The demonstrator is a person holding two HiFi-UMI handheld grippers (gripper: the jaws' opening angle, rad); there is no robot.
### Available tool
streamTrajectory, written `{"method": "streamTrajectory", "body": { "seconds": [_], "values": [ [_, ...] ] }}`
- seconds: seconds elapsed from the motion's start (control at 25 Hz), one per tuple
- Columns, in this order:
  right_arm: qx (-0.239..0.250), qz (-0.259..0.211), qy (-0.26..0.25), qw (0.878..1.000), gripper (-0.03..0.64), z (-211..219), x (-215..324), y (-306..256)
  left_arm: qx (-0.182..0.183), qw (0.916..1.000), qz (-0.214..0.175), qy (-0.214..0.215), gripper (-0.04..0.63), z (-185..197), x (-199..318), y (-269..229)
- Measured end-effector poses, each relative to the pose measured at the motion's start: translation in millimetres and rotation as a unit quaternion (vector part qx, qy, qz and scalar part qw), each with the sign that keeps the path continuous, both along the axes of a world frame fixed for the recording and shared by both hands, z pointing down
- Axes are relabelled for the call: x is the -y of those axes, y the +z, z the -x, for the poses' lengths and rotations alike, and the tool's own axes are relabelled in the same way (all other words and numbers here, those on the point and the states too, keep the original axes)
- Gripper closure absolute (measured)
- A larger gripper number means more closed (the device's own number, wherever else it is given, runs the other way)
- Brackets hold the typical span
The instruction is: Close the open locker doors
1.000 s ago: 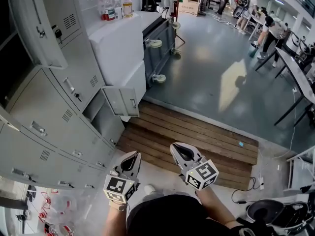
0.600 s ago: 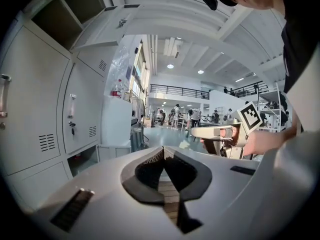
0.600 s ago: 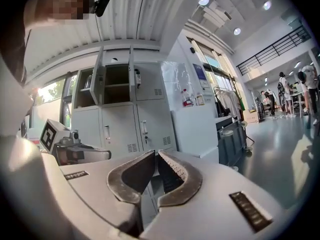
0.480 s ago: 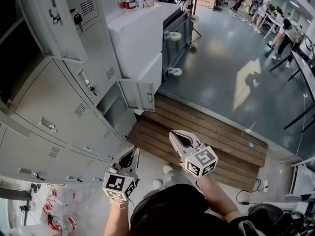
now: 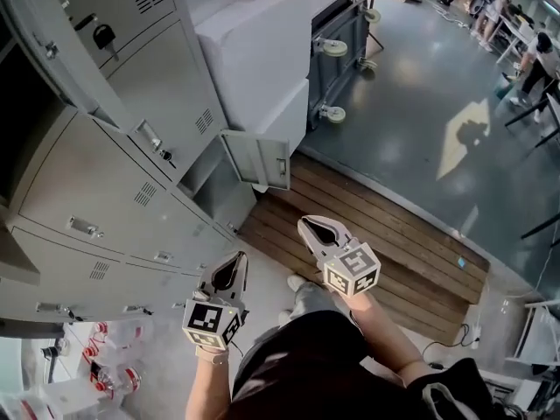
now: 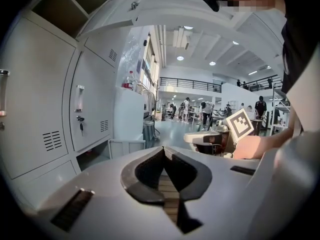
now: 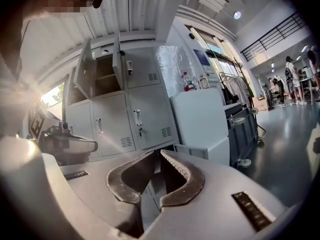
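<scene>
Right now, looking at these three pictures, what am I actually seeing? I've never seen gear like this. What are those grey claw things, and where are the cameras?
There is no robot here. A person holds a hand-held gripper in each hand. The wide picture comes from a camera on the person's head, looking steeply down. It shows the left gripper and the right gripper, each carrying a marker cube. The other two pictures come from cameras riding on each gripper, looking along its jaws. Both grippers are shut and hold nothing. In front stands a bank of grey lockers. A small lower door hangs open, and so does a large upper door. A wooden platform lies on the floor.
</scene>
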State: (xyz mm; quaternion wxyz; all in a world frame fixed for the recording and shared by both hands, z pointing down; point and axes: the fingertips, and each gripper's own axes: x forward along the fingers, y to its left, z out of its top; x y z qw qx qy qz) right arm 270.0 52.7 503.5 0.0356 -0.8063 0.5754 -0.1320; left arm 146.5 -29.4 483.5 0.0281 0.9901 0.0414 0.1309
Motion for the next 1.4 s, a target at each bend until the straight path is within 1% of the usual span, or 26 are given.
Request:
{"method": "streamTrajectory", "body": {
  "seconds": [0.2,0.36,0.52,0.64,0.84,1.0,1.16,1.28,1.4],
  "values": [
    [0.012,0.003,-0.002,1.0,0.569,-49.4,24.2,29.2,0.019,0.9997,-0.002,-0.017,0.577,-33.7,16.6,11.4],
    [0.019,0.015,-0.008,1.0,0.565,-86.8,43.8,53.5,0.033,0.9989,-0.002,-0.033,0.577,-57.0,27.3,20.3],
    [0.031,0.033,-0.011,0.999,0.541,-125.7,61.5,81.8,0.044,0.9976,-0.003,-0.052,0.577,-76.4,39.6,26.6],
    [0.048,0.037,-0.015,0.998,0.51,-149.8,78.4,93.7,0.054,0.9964,-0.001,-0.065,0.577,-85.2,46.6,33.3],
    [0.047,0.053,-0.009,0.997,0.439,-191.9,104.6,117.3,0.072,0.9933,0.004,-0.09,0.575,-91.6,57.0,44.8],
    [0.045,0.062,-0.005,0.997,0.401,-222.6,124.9,133.3,0.077,0.9905,0.004,-0.114,0.577,-92.7,67.9,48.5],
    [0.04,0.081,-0.003,0.996,0.364,-242.7,142.4,146.2,0.084,0.9869,0.003,-0.137,0.577,-87.7,78.7,52.4],
    [0.036,0.097,0.001,0.995,0.348,-256.7,149.7,160.2,0.088,0.9841,0.003,-0.154,0.577,-82.4,85.3,54.4],
    [0.037,0.102,0.001,0.994,0.344,-264.9,158.4,167.5,0.093,0.9816,0.003,-0.167,0.577,-77.2,90.5,57.0]
  ]
}}
